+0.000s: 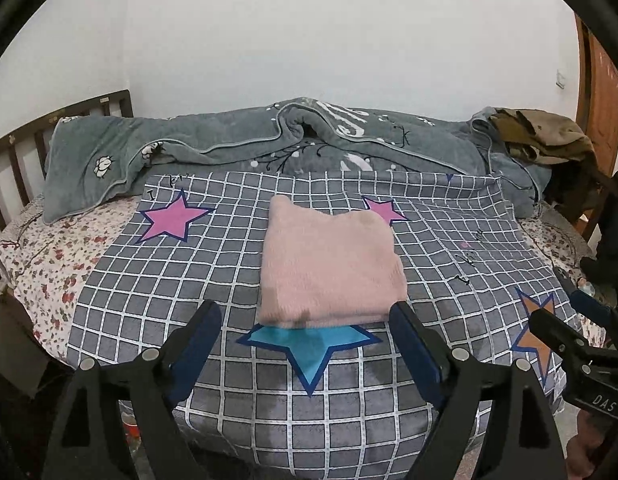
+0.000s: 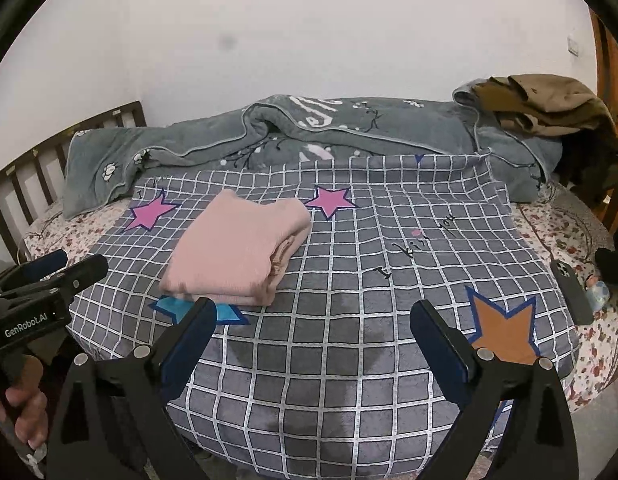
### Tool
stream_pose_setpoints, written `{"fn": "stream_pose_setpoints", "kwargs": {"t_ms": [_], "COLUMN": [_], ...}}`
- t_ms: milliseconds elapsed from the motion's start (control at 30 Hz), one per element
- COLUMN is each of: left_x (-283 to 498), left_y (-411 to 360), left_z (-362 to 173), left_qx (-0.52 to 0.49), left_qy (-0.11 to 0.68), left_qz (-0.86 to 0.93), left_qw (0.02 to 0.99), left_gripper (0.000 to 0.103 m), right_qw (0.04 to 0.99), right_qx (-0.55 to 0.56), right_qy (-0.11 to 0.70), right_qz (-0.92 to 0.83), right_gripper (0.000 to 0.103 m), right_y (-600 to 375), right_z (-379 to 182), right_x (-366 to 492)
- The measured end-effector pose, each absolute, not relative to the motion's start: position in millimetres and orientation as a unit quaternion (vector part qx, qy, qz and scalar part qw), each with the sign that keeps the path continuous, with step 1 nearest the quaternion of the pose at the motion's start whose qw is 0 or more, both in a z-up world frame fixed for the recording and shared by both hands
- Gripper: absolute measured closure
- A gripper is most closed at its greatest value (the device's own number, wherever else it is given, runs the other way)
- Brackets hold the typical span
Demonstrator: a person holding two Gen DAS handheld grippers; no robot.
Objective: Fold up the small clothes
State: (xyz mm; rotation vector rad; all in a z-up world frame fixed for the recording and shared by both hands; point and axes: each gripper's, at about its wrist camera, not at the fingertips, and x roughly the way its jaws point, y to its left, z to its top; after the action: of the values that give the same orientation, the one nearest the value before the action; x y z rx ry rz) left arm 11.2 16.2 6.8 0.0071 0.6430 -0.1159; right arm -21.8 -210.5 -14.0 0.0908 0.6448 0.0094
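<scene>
A pink garment (image 1: 329, 264) lies folded into a neat rectangle on the grey checked cloth (image 1: 189, 280), partly over a blue star. In the right wrist view the same pink garment (image 2: 237, 252) shows its stacked layers along the right edge. My left gripper (image 1: 305, 316) hovers just in front of it, open, nothing between its fingers. My right gripper (image 2: 313, 316) is open too, over bare checked cloth (image 2: 349, 280) to the right of the garment. Each gripper appears at the edge of the other's view, the right gripper (image 1: 549, 328) and the left gripper (image 2: 81, 268).
A rumpled grey blanket (image 1: 229, 140) lies along the back of the bed against the wall. Brown clothes (image 1: 545, 132) are piled at the back right. A phone (image 2: 571, 292) rests at the right bed edge. A wooden headboard (image 1: 37, 136) stands at left.
</scene>
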Motion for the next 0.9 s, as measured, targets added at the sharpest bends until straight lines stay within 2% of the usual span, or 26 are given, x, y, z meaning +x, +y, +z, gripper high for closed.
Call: {"fn": "stream_pose_setpoints", "kwargs": {"t_ms": [900], "left_x": [9.2], "left_y": [21.5], "left_z": [7.3], "left_qx": [-0.003], "left_qy": [0.315], "left_qz": [-0.051], "left_qw": [0.948], "left_gripper": [0.018], "right_qw": [0.950], "right_qx": [0.043], "right_qy": [0.309], "right_qz": [0.001], "right_gripper": [0.007], "right_y": [-210.3], "right_z": [-7.2], "right_x": [-24.6]}}
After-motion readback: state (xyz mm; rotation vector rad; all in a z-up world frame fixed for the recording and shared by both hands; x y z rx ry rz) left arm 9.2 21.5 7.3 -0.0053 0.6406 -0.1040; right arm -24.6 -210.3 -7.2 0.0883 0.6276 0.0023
